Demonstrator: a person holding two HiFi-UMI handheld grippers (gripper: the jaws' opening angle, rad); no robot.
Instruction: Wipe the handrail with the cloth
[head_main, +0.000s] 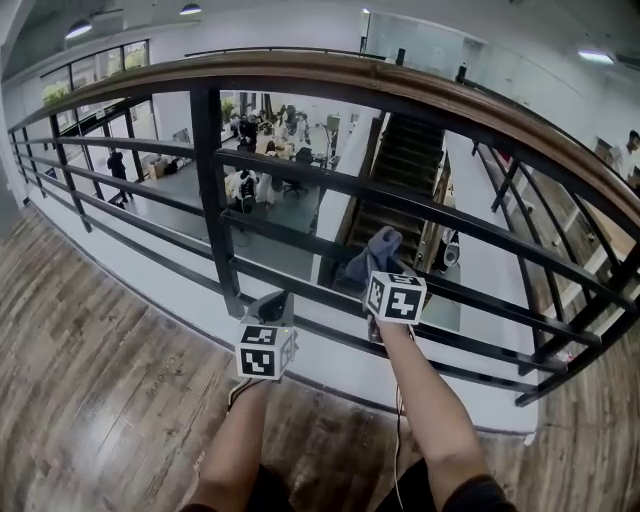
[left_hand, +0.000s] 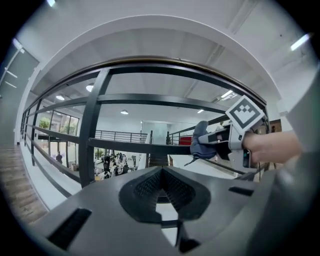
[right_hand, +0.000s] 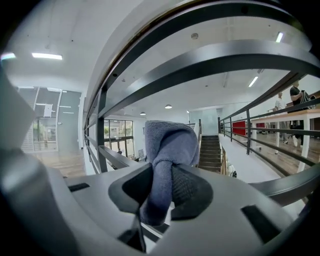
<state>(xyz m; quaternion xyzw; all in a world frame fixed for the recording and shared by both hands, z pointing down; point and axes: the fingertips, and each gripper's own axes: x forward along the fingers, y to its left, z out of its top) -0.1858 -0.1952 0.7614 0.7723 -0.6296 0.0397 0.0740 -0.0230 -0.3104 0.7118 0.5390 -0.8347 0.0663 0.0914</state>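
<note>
Right gripper view: the grey-blue cloth (right_hand: 168, 142) is pinched at its bunched middle by the right tool (right_hand: 161, 180), well below the wooden handrail (head_main: 400, 78). It is judged soft, light and compliant. The rail appears smooth and rounded. The left tool (left_hand: 161, 186) is closed, empty.

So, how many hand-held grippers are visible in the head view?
2: the left hand-held gripper at lower centre, shut and empty; the right hand-held gripper to its right, shut on the cloth.

Left tool (left_hand: 161, 181) closed; right tool (right_hand: 161, 180) clamped.
</note>
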